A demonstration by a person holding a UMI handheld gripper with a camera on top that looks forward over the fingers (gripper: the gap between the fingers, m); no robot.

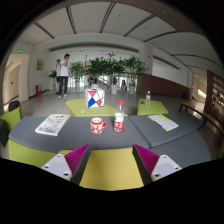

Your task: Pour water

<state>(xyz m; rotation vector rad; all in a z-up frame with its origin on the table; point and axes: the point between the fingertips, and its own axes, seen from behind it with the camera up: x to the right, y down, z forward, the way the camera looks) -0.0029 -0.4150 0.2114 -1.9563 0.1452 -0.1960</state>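
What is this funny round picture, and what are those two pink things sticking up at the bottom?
A person holds a grabbing tool with a camera riding on it, so you see what the tool sees. The pink things are soft pads on its two fingers; the gripper is open and holds nothing. Beyond it is a grey and yellow table. On it stand a red-and-white mug, a red-and-white cup, a carton and a small bottle, plus a magazine and papers. Far behind are plants and a person.

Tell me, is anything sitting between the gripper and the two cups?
Nothing: the gripper view shows only bare table between the open hand-held gripper and the two cups.
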